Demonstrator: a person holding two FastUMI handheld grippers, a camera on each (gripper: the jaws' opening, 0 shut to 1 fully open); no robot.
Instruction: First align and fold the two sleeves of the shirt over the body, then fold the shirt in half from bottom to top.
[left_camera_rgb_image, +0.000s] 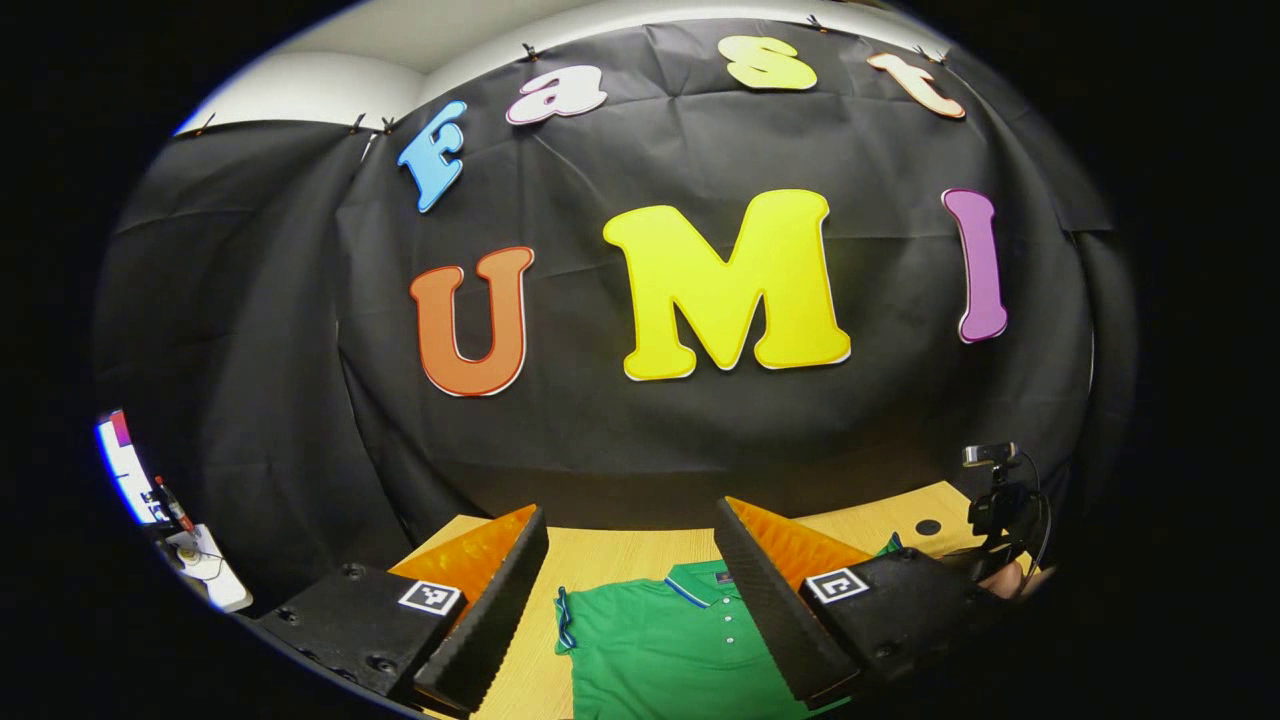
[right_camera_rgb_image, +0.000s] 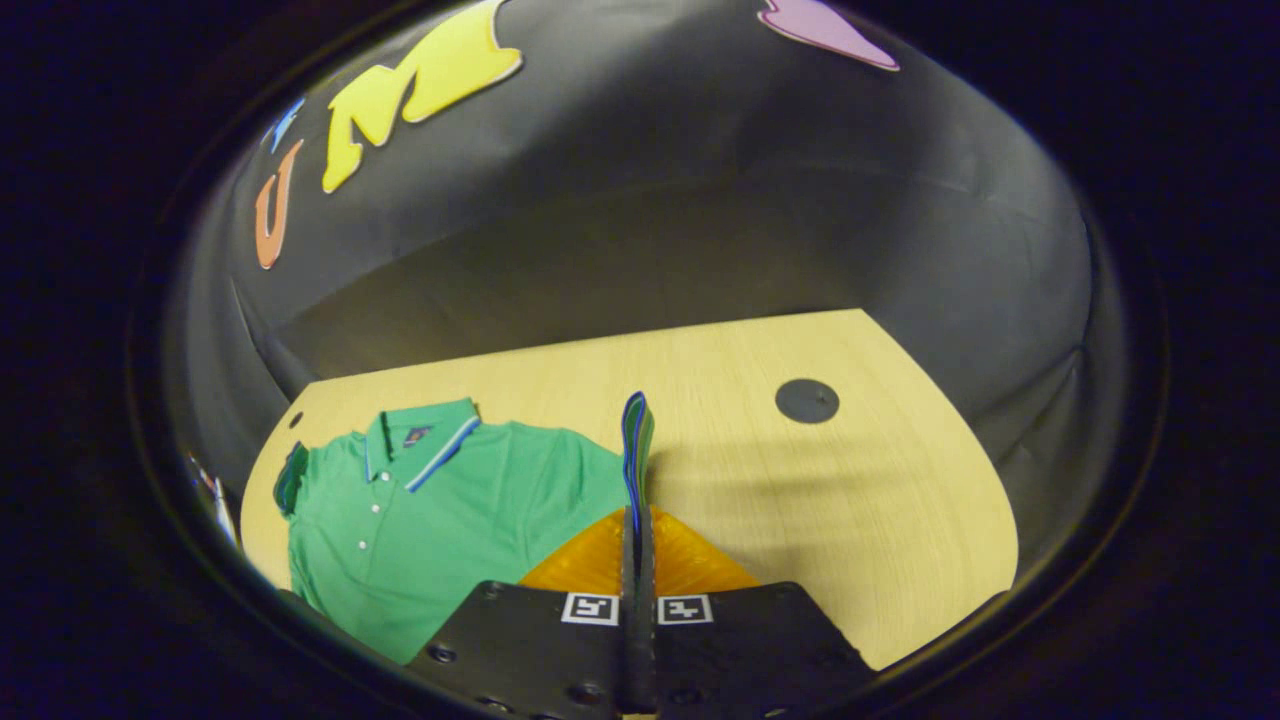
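A green polo shirt (right_camera_rgb_image: 440, 510) with a blue-and-white trimmed collar lies face up on the wooden table (right_camera_rgb_image: 860, 500), at the left of the right gripper view. My right gripper (right_camera_rgb_image: 636, 515) is shut on one sleeve's cuff (right_camera_rgb_image: 636, 435), which stands up out of the fingertips, lifted off the table beside the shirt's body. In the left gripper view the shirt (left_camera_rgb_image: 660, 650) lies low between the fingers, collar toward the wall, its other sleeve (left_camera_rgb_image: 566, 620) flat at the left. My left gripper (left_camera_rgb_image: 631, 512) hangs open above it, holding nothing.
A black round cap (right_camera_rgb_image: 807, 400) is set in the tabletop right of the shirt. At the table's right edge a hand (left_camera_rgb_image: 1012, 578) holds a black rig with a small camera (left_camera_rgb_image: 992, 500). A lit screen (left_camera_rgb_image: 120, 465) and a white object (left_camera_rgb_image: 210, 575) sit off the table's left.
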